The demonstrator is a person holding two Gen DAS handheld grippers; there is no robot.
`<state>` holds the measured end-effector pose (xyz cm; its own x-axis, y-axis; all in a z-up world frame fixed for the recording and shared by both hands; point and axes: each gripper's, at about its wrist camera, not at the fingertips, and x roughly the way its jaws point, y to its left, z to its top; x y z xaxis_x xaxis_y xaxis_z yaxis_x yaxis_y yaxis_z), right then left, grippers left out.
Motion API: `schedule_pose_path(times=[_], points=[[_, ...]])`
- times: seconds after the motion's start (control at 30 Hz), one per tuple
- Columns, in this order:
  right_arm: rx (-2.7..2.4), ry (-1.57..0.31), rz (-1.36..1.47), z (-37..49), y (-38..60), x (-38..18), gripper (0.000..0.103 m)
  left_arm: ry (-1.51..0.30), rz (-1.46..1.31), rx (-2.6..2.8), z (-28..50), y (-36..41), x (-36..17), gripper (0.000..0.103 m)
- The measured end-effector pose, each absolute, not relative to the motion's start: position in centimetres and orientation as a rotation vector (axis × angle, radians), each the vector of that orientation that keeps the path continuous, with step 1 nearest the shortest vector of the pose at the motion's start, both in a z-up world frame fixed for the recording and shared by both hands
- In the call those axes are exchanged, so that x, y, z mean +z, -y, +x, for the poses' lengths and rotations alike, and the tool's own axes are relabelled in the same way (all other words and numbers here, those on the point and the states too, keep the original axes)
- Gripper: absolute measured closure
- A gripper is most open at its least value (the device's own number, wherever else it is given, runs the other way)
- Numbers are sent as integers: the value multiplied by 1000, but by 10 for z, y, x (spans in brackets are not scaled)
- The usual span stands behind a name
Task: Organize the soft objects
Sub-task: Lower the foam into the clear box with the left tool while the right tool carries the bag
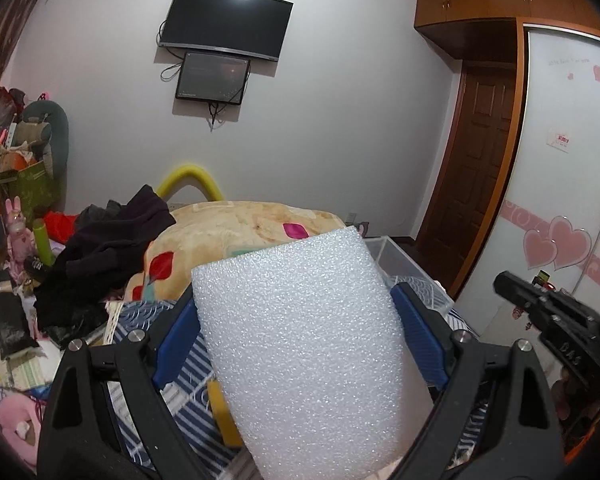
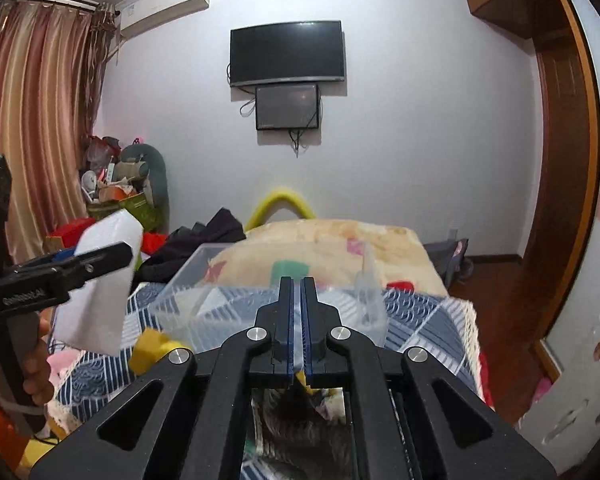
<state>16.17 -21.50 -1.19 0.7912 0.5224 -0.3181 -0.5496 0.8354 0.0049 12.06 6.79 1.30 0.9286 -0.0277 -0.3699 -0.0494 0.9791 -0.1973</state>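
White foam block (image 1: 300, 344) sits clamped upright in the left gripper (image 1: 300, 320), with the clear bin (image 2: 228, 300) ahead and rightward; right gripper (image 2: 298, 320) fingers pressed together, empty.

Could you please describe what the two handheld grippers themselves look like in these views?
Both are matte black plastic with triangular cut-outs, silver round bolts and blue finger pads. The left gripper carries white lettering along its side arm; the right gripper shows embossed letters. No cables or sleeves are visible.

likely a bedroom, bed (image 2: 340, 248), wardrobe (image 1: 560, 160), wall tv (image 2: 287, 53)
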Motion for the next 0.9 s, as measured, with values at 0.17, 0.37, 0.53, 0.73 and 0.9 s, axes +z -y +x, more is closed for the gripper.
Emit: schedule_pose_path(times=[0.17, 0.37, 0.53, 0.73, 0.9], points=[[619, -358, -117, 174, 209, -13, 100, -417, -160, 25, 144, -62, 8, 11], [582, -473, -155, 181, 219, -59, 51, -442, -164, 22, 159, -62, 2, 11], [519, -580, -163, 192, 234, -91, 43, -409, -163, 71, 172, -65, 11, 11], [519, -664, -133, 201, 247, -111, 44, -406, -97, 125, 198, -56, 12, 11], [546, -697, -133, 201, 247, -119, 87, -450, -25, 157, 227, -47, 2, 11]])
